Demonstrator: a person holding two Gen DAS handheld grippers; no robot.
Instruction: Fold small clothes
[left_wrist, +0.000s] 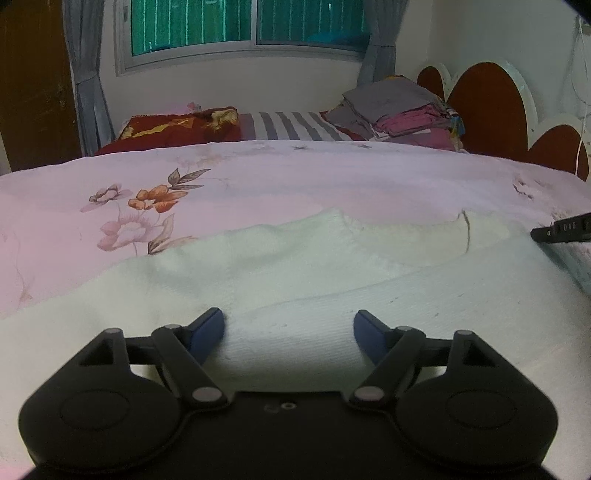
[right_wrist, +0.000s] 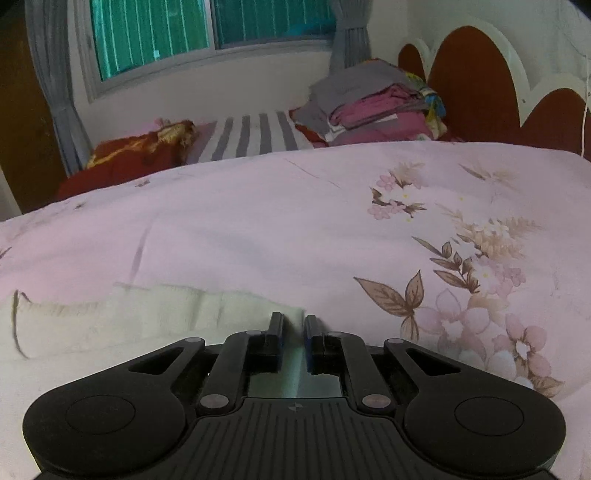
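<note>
The left tongs (left_wrist: 289, 328) hover low over a white ribbed garment (left_wrist: 295, 280) with their blue-tipped fingers (left_wrist: 207, 330) set wide apart; nothing lies clamped between them. The garment is spread on the pink floral bedspread (left_wrist: 258, 177), filling the near part of the left wrist view, with a folded layer and a dark-trimmed edge toward its far right side. At the right border of that view a black part of the right tongs (left_wrist: 561, 232) shows just above the garment's right edge.

In the right wrist view, the right tongs (right_wrist: 293, 330) stand nearly together, with a narrow gap, and pale fabric runs between the fingers; the corner of the white ribbed garment (right_wrist: 147, 317) reaches up to the finger tips. Whether the fabric is actually pinched cannot be told. The garment extends leftward from the tongs across the bedspread (right_wrist: 295, 221).

Behind the bedspread, from left to right: a red patterned pillow (left_wrist: 177, 127), a grey-striped sheet (left_wrist: 291, 125), a stack of folded clothes (left_wrist: 399, 110) and a red scalloped headboard (left_wrist: 487, 107).
</note>
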